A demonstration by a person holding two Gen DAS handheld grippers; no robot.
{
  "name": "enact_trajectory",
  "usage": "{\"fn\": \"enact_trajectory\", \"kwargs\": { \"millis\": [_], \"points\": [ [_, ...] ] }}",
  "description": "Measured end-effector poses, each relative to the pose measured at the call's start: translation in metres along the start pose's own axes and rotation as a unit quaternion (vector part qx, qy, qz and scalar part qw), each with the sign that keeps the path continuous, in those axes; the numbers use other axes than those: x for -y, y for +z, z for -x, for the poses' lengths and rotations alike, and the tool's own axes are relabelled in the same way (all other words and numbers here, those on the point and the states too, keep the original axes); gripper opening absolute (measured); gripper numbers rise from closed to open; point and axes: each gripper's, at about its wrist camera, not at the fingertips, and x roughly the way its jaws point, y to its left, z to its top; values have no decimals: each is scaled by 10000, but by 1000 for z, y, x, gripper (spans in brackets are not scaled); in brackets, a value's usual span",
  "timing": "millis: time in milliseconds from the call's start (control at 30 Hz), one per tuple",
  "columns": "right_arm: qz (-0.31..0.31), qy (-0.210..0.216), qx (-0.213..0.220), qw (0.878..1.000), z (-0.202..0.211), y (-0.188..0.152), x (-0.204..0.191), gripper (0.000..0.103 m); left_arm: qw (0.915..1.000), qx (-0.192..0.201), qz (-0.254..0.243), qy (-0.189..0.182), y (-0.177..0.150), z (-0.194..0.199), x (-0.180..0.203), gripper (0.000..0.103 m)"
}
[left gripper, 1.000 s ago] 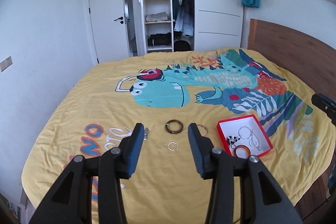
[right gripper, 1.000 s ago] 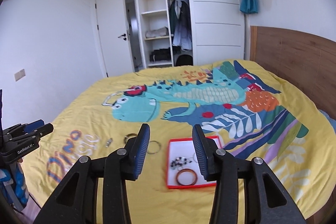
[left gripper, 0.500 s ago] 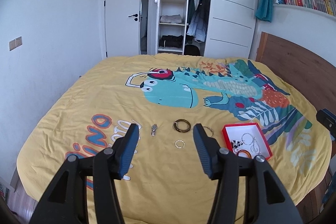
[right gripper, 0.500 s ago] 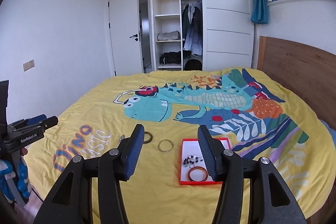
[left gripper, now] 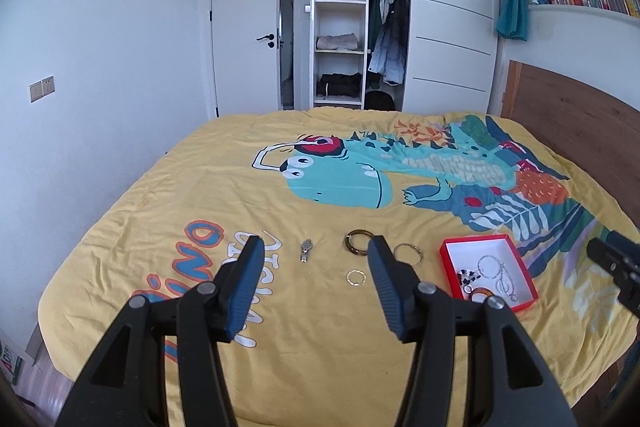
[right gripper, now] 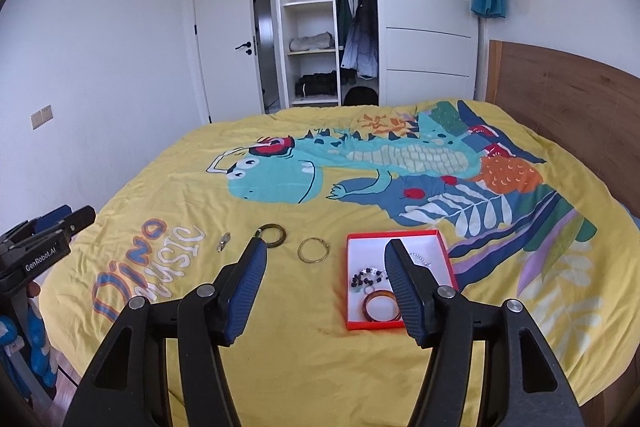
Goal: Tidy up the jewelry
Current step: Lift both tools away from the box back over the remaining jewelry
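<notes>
A red box [left gripper: 525,279] [right gripper: 444,250] with a white inside lies on the yellow bedspread and holds a bead bracelet [right gripper: 366,275], an orange bangle [right gripper: 382,305] and a silver chain [left gripper: 496,267]. Loose on the spread lie a dark bangle [left gripper: 359,243] [right gripper: 273,230], a thin gold bangle [left gripper: 407,252] [right gripper: 313,249], a small ring [left gripper: 356,277] and a watch [left gripper: 306,249] [right gripper: 223,242]. My left gripper [left gripper: 314,259] is open and empty, held above the spread short of the loose pieces. My right gripper [right gripper: 323,261] is open and empty, short of the box.
The bed's near edge runs below both grippers. A wooden headboard [left gripper: 580,119] stands at the right. An open wardrobe [left gripper: 360,39] and a door [left gripper: 248,39] are at the far wall. The other gripper shows at each view's edge [left gripper: 616,263] [right gripper: 44,243].
Both grippers have drawn back and up from the bed, so the jewelry and box look smaller and more of the room shows. Both jaws have stayed open.
</notes>
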Motion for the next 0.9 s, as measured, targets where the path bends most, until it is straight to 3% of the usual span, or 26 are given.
{"fn": "enact_trajectory", "kwargs": {
  "millis": [400, 900],
  "points": [
    [134, 228, -333, 9991, -36, -18, -16, 64, 9999, 108, -50, 11, -8, -9, 5, 52],
    [57, 423, -696, 9967, -90, -28, -19, 71, 9995, -201, -241, -9, -18, -58, 20, 52]
  ]
}}
